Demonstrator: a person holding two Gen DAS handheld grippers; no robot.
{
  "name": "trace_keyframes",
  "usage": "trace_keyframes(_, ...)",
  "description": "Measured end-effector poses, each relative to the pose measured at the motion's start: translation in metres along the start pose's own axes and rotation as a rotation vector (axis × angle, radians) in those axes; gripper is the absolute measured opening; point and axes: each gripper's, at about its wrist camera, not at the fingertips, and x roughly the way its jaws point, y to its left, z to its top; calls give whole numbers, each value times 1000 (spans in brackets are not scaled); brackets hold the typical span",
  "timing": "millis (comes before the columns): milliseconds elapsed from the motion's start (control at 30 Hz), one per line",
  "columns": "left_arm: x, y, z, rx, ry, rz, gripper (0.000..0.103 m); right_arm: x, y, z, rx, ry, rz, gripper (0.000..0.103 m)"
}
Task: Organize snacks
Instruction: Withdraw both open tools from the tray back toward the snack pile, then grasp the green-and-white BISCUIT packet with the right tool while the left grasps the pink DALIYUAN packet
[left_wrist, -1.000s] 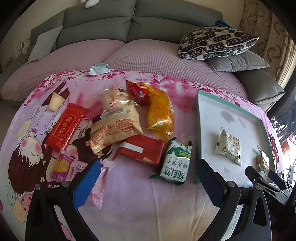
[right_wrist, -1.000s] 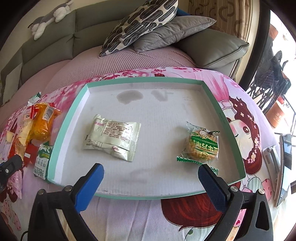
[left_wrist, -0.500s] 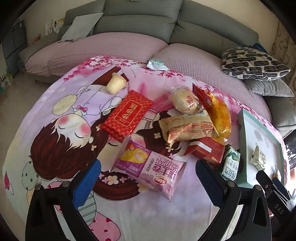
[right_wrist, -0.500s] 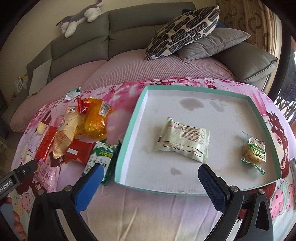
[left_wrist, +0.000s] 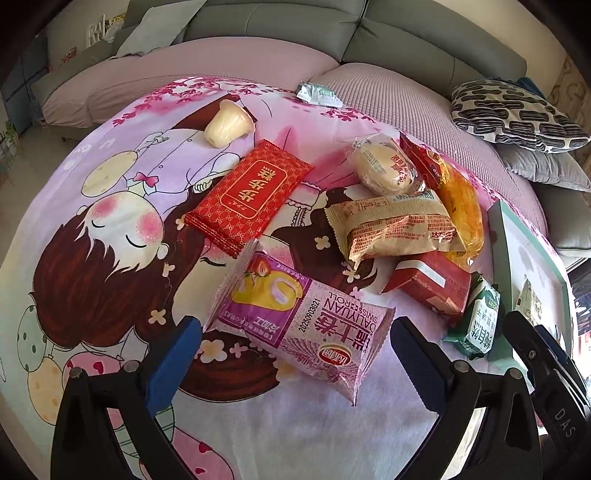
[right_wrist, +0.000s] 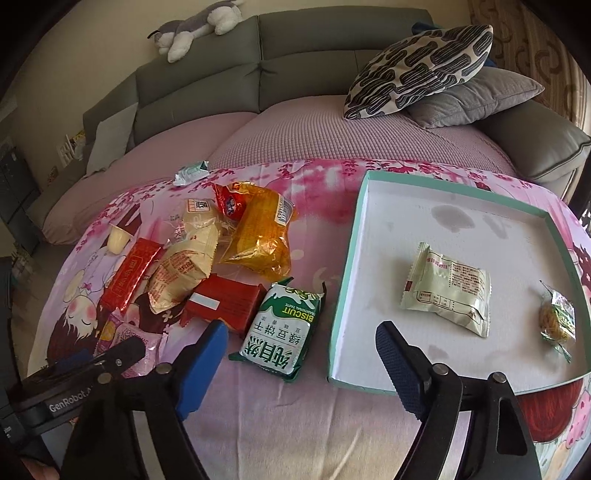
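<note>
My left gripper (left_wrist: 295, 350) is open, its blue pads either side of the near end of a pink Swiss-roll packet (left_wrist: 295, 314). My right gripper (right_wrist: 301, 358) is open and empty, just short of a green-and-white biscuit packet (right_wrist: 280, 326) lying left of the teal-rimmed white tray (right_wrist: 349, 258). The tray holds a pale green packet (right_wrist: 448, 291) and a small green-yellow snack (right_wrist: 556, 319). A pile of snacks lies beyond: a red box (right_wrist: 225, 301), a tan packet (left_wrist: 397, 229), an orange bag (right_wrist: 262, 232), a red flat packet (left_wrist: 247, 192) and a round bun (left_wrist: 384, 168).
The snacks lie on a pink cartoon-print cloth over a low table. A jelly cup (left_wrist: 229, 123) and a small green packet (left_wrist: 319, 94) lie near the far edge. A grey sofa with patterned cushions (right_wrist: 421, 72) stands behind. The other gripper shows at the lower left of the right wrist view (right_wrist: 77, 373).
My left gripper swung left from the tray and closed in on the pink Swiss-roll packet. My right gripper swung left from over the tray to the green biscuit packet.
</note>
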Motion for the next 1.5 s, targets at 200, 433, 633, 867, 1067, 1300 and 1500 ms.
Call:
trace_keyframes(200, 4, 11, 1, -36, 4, 6, 102, 13, 14, 1, -35, 26, 9, 65)
trace_keyframes(433, 5, 14, 2, -48, 4, -14, 102, 15, 23, -1, -83, 19, -10, 59)
trace_keyframes(633, 4, 14, 1, -49, 6, -15, 102, 23, 27, -4, -98, 51, -33, 57)
trace_keyframes(867, 7, 8, 1, -31, 17, -21, 102, 24, 22, -7, -92, 83, -36, 54)
trace_keyframes(1067, 10, 2, 1, -12, 26, -11, 102, 27, 26, -7, -97, 78, -40, 54)
trace_keyframes(1300, 11, 0, 0, 4, 18, 20, 101, 30, 33, -11, -133, 78, -61, 54)
trace_keyframes(1500, 14, -4, -1, 27, 14, 44, 100, 40, 30, -15, -110, 109, -33, 52)
